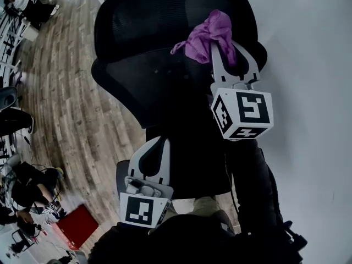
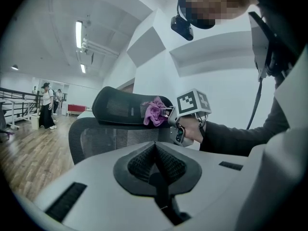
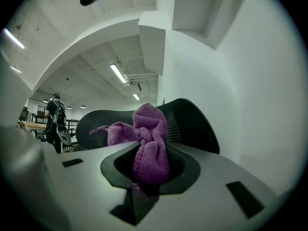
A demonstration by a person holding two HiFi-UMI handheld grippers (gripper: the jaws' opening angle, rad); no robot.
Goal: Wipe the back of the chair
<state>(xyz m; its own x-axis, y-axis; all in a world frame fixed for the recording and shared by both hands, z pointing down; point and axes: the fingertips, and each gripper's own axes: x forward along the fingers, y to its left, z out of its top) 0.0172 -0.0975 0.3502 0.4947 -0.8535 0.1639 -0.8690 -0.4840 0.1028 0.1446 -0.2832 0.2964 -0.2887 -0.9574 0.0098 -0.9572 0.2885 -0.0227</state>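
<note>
Cloth (image 1: 206,34) clamped in right gripper's (image 1: 228,51) fingers, against chair back (image 1: 148,32) at one o'clock; left gripper (image 1: 155,147) fingers closed, empty; wiping drag could tug it free.

Purple on black, with white and grey around it.
We see a bright purple terry cloth (image 1: 209,34) against the black mesh back of the office chair (image 1: 148,81). The left gripper (image 1: 155,147) and the right gripper (image 1: 226,51) are both pale grey-white with black ribbed pads (image 3: 185,170), and each carries a white cube (image 1: 245,113) patterned with black square markers. We find the plank floor (image 1: 66,98) streaked grey-brown, a flat box (image 1: 77,227) on it red, and the wall (image 1: 313,65) plain white.
</note>
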